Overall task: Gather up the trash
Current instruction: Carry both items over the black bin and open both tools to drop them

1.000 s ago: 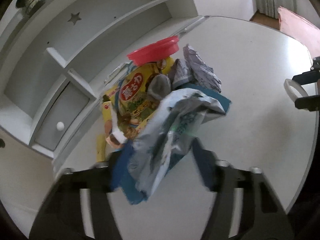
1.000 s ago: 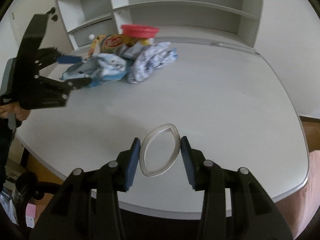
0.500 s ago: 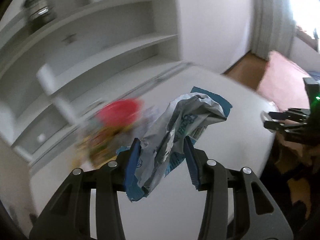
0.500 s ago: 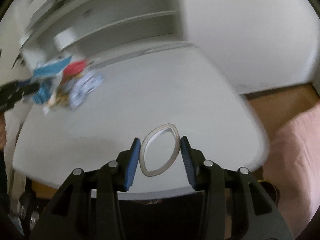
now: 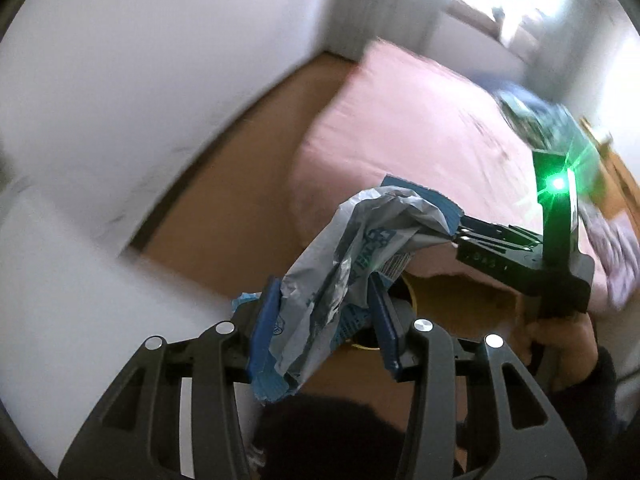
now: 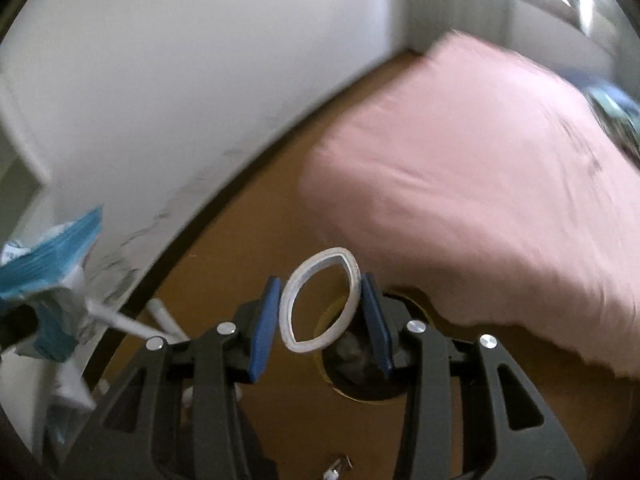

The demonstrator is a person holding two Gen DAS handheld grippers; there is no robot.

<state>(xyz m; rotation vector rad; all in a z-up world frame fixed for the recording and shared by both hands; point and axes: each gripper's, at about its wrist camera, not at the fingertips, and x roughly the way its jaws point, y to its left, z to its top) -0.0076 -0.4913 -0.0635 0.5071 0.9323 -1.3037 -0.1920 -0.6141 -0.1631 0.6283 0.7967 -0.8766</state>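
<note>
Left wrist view: left gripper (image 5: 324,320) clamps crumpled wrapper (image 5: 360,248); right gripper (image 6: 320,316) pinches plastic ring (image 6: 320,304) above pink bed (image 6: 480,184).

Bin (image 6: 362,364) mostly hidden behind tongs, bed (image 6: 480,184) motion-blurred

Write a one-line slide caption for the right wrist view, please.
Right gripper squeezes a white ring above a round bin beside the pink bed.
</note>
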